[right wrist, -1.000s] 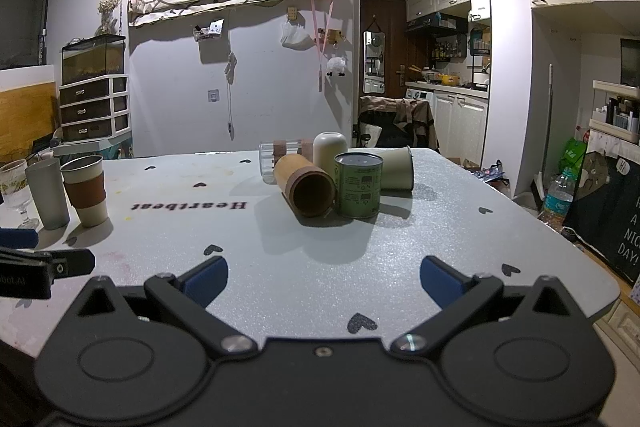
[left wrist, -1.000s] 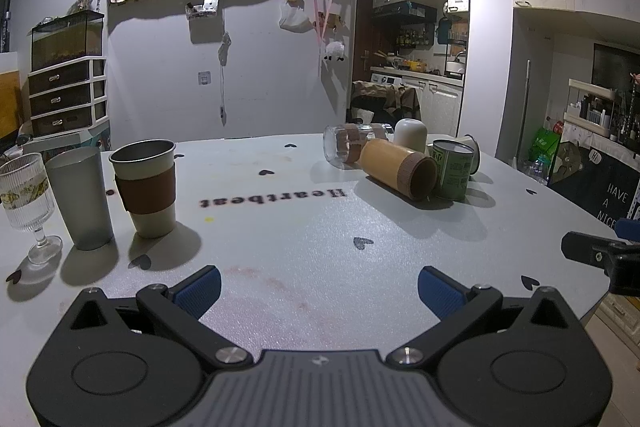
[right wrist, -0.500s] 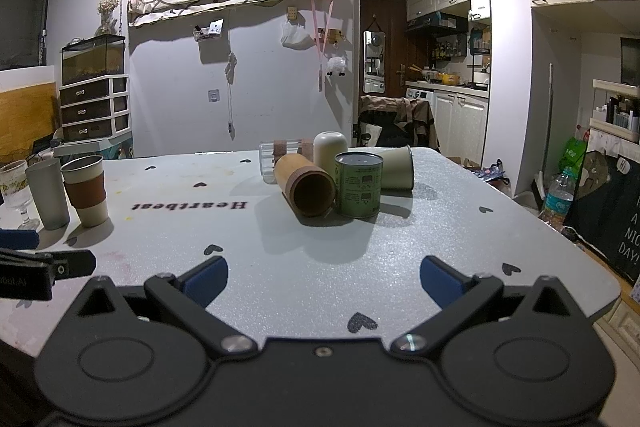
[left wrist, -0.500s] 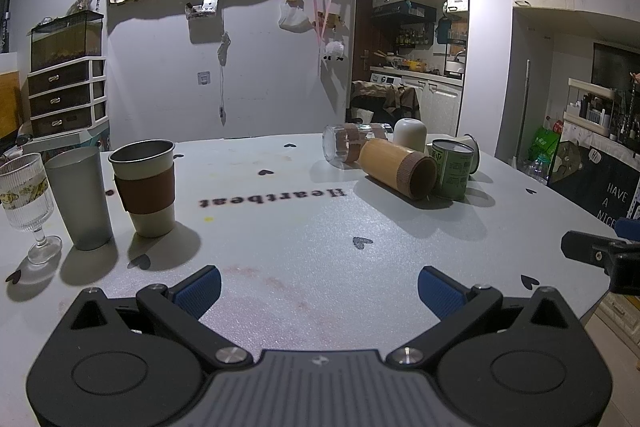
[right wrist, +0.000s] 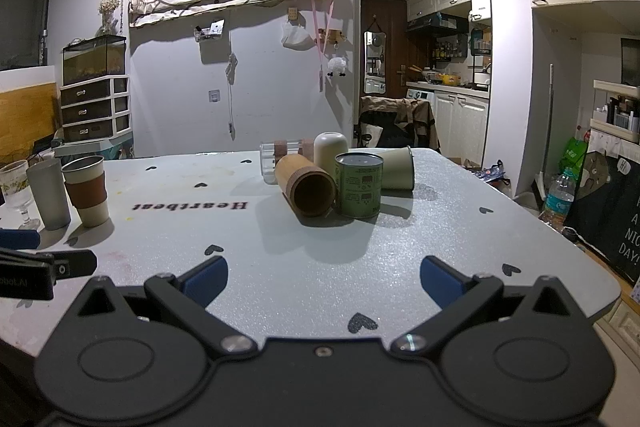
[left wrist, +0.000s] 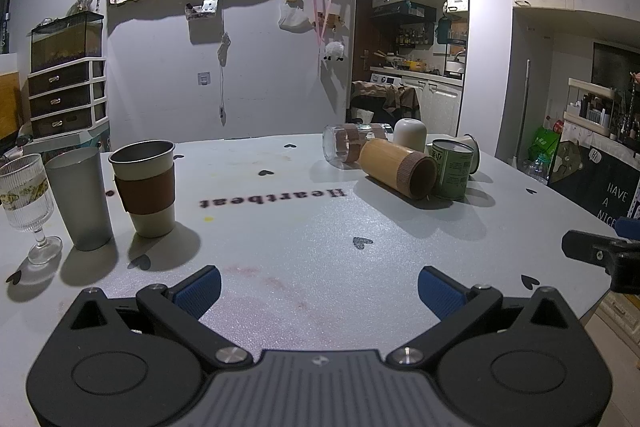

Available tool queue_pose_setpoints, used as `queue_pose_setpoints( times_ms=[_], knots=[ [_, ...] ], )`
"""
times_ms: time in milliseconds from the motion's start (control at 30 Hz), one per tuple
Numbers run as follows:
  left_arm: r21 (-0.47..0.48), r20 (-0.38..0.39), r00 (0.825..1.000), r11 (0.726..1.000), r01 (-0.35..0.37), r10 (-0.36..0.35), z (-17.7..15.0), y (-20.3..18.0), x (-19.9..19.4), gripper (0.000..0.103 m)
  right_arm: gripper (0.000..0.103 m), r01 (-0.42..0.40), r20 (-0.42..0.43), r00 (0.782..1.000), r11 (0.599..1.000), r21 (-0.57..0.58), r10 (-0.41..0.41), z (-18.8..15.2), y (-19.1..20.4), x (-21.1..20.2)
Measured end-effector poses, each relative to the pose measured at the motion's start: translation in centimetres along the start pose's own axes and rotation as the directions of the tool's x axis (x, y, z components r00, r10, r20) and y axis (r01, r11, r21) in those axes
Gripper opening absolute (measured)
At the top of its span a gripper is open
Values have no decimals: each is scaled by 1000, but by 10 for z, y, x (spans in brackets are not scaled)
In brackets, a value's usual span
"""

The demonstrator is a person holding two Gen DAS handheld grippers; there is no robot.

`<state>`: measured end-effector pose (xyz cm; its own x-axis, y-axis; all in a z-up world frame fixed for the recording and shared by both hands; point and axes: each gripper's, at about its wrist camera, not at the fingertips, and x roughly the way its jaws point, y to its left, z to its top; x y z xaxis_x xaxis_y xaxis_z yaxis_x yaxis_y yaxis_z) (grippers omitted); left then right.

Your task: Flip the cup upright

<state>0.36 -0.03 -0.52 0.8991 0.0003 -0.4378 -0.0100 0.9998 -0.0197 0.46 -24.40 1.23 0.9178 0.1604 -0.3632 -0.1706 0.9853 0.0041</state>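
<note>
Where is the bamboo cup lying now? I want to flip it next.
In the right wrist view the bamboo cup lies on its side at table centre, open mouth toward the camera, beside the green tin on its right.

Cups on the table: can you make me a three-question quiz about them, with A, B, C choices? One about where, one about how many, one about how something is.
1. Where is the bamboo cup?
A. Beside the green can
B. Beside the wine glass
C. Under the table

2. How many cups stand upright at the left end of the table?
A. One
B. Three
C. Six

3. How is the bamboo cup?
A. Standing upright
B. Held in jaws
C. Lying on its side

Answers:
1. A, it lies right next to the can in the right wrist view.
2. B, the wine glass, the grey tumbler and the sleeved cup stand in a row.
3. C, its open mouth faces sideways, and both the left gripper and the right gripper are open and empty.
</note>
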Motion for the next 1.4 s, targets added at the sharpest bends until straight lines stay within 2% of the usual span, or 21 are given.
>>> queue_pose_setpoints(
  times_ms=[133,267,433,600,733,833,1000,1267,1333,1367,1400],
  knots=[
    [-4,1,1000,1000,-2,2,-5,-2,5,103,103,-13,15,1000,1000,0,13,1,-1,3],
    [-19,-1,1000,1000,-6,6,-10,3,0,103,103,-61,67,996,997,37,59,10,-10,21],
    [-23,3,1000,1000,-13,13,-13,8,-6,103,103,-98,108,990,994,48,92,36,-14,64],
    [-19,-10,1000,1000,-10,10,-20,13,-6,103,103,-141,122,982,989,-34,144,65,-6,120],
    [-32,-11,1000,999,-14,14,-24,20,-5,103,103,-138,83,985,983,-125,149,87,4,168],
    [-50,-19,1000,999,-10,9,-28,27,-3,103,96,-149,-7,989,969,-198,151,98,16,207],
    [-74,-20,1000,997,-6,5,-31,37,-3,103,92,-127,-143,986,940,-315,85,99,41,265],
    [-107,-32,999,994,-29,26,-32,51,-4,103,89,-107,-274,961,872,-478,-33,93,65,320],
    [-113,-37,999,993,-27,23,-32,53,-3,103,85,-105,-287,956,849,-519,-56,85,69,327],
    [-114,-38,999,993,-28,23,-32,53,-3,103,74,-108,-294,953,836,-538,-67,82,71,328],
    [-113,-36,999,993,-27,23,-32,53,-3,103,72,-104,-292,953,826,-553,-76,79,73,327]
  ],
)
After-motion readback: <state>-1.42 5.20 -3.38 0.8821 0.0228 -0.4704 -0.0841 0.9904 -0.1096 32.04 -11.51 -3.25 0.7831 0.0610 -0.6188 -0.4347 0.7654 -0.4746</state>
